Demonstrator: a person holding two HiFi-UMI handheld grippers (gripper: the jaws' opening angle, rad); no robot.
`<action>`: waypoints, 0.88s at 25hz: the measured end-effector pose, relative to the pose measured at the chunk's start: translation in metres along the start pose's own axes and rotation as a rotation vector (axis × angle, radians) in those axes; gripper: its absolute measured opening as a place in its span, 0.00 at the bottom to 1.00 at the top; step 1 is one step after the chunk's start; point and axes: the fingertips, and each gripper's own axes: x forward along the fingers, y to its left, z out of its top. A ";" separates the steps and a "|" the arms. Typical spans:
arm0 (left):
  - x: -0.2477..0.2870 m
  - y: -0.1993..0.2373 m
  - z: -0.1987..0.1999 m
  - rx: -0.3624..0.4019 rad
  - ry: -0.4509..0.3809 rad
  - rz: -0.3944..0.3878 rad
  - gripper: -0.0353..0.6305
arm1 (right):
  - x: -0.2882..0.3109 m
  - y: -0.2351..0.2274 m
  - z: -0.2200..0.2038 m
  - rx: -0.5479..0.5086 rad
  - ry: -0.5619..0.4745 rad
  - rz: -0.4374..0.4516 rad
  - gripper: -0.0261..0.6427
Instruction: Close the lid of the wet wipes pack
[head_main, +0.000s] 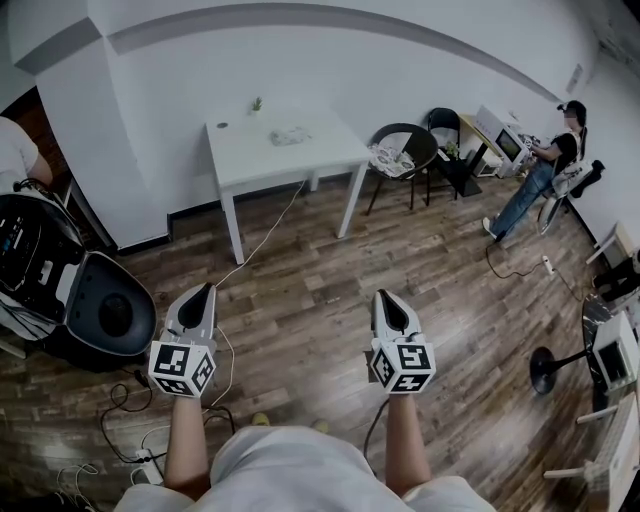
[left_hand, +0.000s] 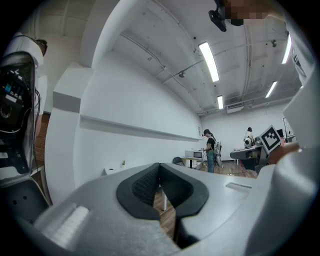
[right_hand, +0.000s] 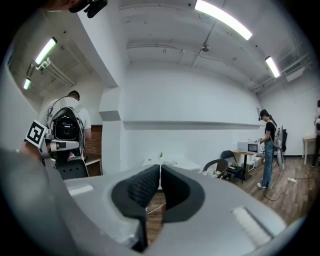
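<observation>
The wet wipes pack lies flat on a small white table against the far wall; it is too small to tell how its lid stands. Both grippers are held out level over the wooden floor, well short of the table. My left gripper is shut with nothing in it, and its dark pads meet at the tips. My right gripper is also shut and empty, pads touching. In the right gripper view the table shows straight ahead past the jaws.
A tiny potted plant stands at the table's back edge. A black chair is right of the table. A person stands at the far right. A black machine sits at the left; cables cross the floor.
</observation>
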 end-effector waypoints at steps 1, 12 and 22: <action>0.000 0.000 0.000 0.000 0.001 0.000 0.05 | 0.000 -0.001 -0.001 0.002 0.003 0.000 0.08; -0.004 0.004 -0.006 -0.010 0.004 -0.004 0.05 | 0.002 0.006 -0.006 0.007 0.015 -0.004 0.17; -0.012 0.028 -0.008 -0.025 -0.005 -0.021 0.05 | 0.008 0.030 -0.005 0.005 0.025 -0.021 0.17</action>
